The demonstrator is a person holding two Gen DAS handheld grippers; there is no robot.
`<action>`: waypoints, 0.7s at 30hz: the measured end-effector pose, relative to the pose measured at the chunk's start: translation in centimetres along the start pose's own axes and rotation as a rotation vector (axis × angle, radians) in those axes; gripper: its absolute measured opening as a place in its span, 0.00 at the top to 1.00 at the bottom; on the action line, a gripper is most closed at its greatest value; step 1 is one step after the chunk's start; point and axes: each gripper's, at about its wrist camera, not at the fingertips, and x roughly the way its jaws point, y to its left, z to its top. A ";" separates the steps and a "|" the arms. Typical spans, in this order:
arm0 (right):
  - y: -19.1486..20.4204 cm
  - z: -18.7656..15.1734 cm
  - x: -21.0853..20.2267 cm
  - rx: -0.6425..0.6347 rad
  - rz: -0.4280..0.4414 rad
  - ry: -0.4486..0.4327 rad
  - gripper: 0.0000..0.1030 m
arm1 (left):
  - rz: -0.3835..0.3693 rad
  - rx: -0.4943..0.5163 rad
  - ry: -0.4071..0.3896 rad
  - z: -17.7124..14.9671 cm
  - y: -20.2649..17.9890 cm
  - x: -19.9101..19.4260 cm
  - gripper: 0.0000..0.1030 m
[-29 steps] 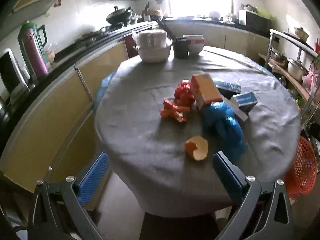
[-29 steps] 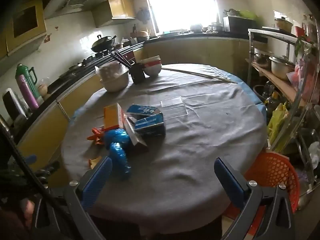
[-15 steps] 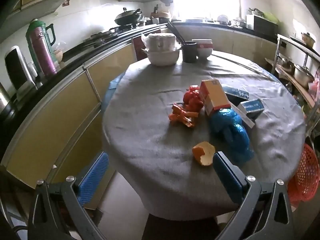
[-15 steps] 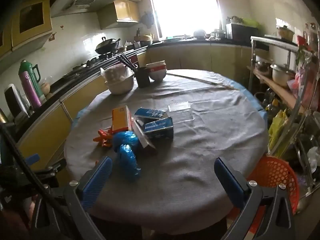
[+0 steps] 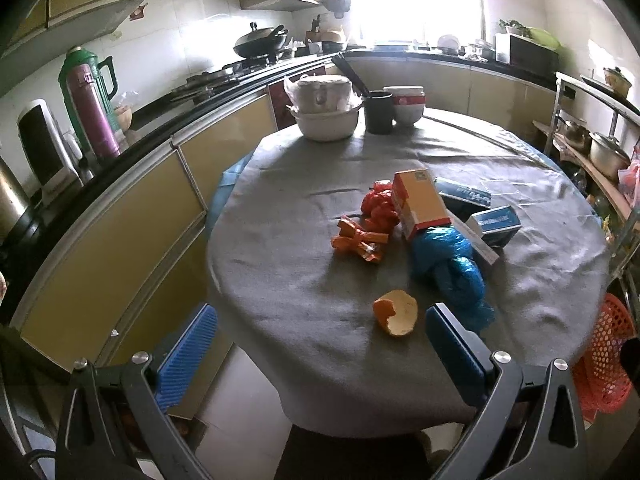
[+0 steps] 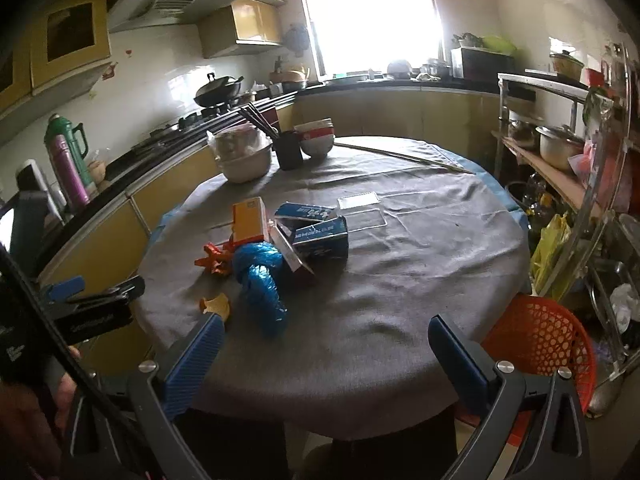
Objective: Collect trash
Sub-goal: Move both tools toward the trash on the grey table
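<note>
Ahead of the left gripper (image 5: 320,344), on the grey-clothed round worktop (image 5: 280,264), lies the trash: an orange peel (image 5: 396,312) just beyond the gripper's right finger, a blue plastic bag (image 5: 448,264) just past it, orange wrappers (image 5: 358,240) and a red wrapper (image 5: 378,206) farther forward, and an orange carton (image 5: 420,204) leaning among blue boxes (image 5: 496,222). Both grippers are empty with jaws spread wide, held short of the worktop's near edge. From the right gripper (image 6: 324,350) the same heap sits forward and left, the blue plastic bag nearest; a red mesh basket (image 6: 540,340) stands low beside its right finger, below worktop level, and is the probable receptacle. Bowls (image 6: 244,160) and a dark cup (image 6: 290,150) at the far edge appear to be tableware, not refuse. Judged stage: approach, nothing yet collected. The next move calls for lowering one gripper over the nearest item, likely the peel or bag, and closing on it without dragging the cloth.
</note>
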 end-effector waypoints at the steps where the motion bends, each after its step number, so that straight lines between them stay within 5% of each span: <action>1: -0.3 -0.2 -0.5 0.007 -0.006 -0.012 0.00 | -0.001 0.000 -0.011 0.0 -0.2 -0.4 0.00; 11: -2.4 -1.8 -4.5 0.042 -0.028 -0.085 0.00 | -0.032 0.008 -0.099 -0.4 -3.1 -4.4 0.00; 21: -3.5 -3.1 -8.5 0.022 -0.008 -0.149 0.00 | 0.000 -0.051 -0.094 -2.3 -3.3 -7.4 0.00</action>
